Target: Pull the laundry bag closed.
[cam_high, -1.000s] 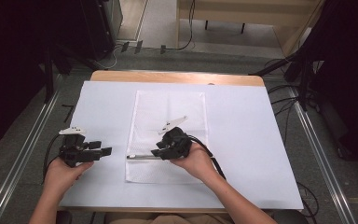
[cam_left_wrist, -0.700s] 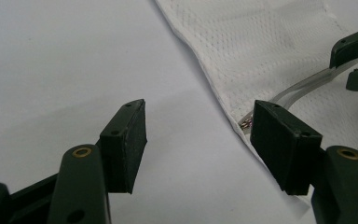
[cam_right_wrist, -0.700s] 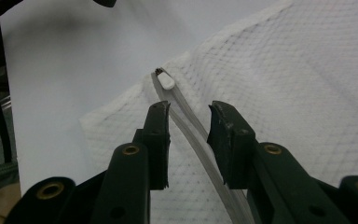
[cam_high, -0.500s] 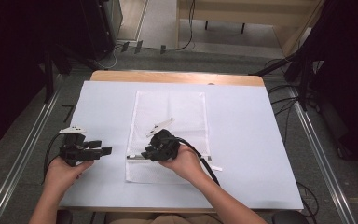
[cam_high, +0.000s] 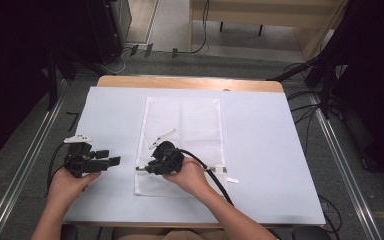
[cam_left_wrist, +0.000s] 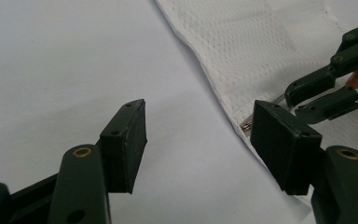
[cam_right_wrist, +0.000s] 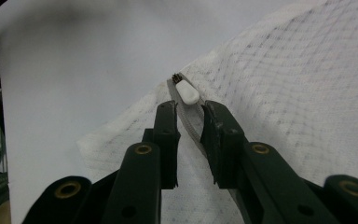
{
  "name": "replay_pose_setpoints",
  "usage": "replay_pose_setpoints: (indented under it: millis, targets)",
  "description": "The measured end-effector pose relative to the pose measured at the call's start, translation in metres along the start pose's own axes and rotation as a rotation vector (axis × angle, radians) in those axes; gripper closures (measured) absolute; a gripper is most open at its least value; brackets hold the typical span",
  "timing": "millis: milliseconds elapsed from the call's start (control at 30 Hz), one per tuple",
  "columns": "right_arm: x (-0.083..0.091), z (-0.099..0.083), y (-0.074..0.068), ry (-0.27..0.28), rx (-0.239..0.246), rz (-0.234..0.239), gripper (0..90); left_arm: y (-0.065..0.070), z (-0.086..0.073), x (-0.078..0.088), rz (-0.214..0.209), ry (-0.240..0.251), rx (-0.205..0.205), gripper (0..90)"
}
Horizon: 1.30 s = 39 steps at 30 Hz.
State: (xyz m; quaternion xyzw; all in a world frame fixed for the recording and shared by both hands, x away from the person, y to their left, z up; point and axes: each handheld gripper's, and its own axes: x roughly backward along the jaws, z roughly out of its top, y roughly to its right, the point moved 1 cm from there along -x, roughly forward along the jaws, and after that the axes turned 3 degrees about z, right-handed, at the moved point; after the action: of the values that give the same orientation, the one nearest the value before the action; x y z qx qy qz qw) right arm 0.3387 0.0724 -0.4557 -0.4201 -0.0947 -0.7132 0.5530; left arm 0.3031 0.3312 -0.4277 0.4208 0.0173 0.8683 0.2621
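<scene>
Surface: we see a table [cam_high: 280,150] covered in a pale sheet, wooden edge showing at the far side.
Mesh bag: we see a white mesh bag [cam_high: 182,125] lying flat at the middle of the table, long side running away from the person; its zipper edge is at the near end.
Zipper pull: we see a white tab on a metal slider [cam_right_wrist: 186,92] at the bag's near left corner, in the right gripper view.
Right gripper: we see the right gripper [cam_high: 147,168] on the bag's near left part, pointing left; in its own view [cam_right_wrist: 189,122] its jaws are nearly closed around the zipper tape just behind the pull, though we cannot tell whether they actually pinch it.
Left gripper: we see the left gripper [cam_high: 114,161] on the sheet just left of the bag, pointing right toward the other; in its own view [cam_left_wrist: 205,140] its jaws are spread wide, grasping nothing.
Gap: we see the two grippers near each other, apart, with the bag's left edge between.
Hands: we see the left hand [cam_high: 70,182] and right hand [cam_high: 190,177] coming from the near edge.
</scene>
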Motion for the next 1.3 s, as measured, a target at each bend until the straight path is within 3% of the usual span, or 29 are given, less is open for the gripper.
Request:
replay_pose_setpoints:
  millis: [367,800,1133,1300]
  targets:
    - [-0.017,0.0,0.003,-0.025,-0.02,0.014,77.9,0.0,0.0,0.0,0.002,-0.001,0.0,36.7]
    - [-0.026,0.008,-0.001,0.002,-0.032,0.032,80.0,-0.001,0.0,-0.001,-0.011,-0.007,0.0,37.0]
    - [-0.035,0.011,-0.005,0.003,-0.006,0.018,83.9,-0.002,-0.002,-0.002,-0.036,-0.003,-0.009,38.2]
    - [-0.032,0.013,-0.005,0.0,0.029,0.005,88.1,0.001,-0.002,-0.005,-0.058,-0.019,-0.025,39.7]
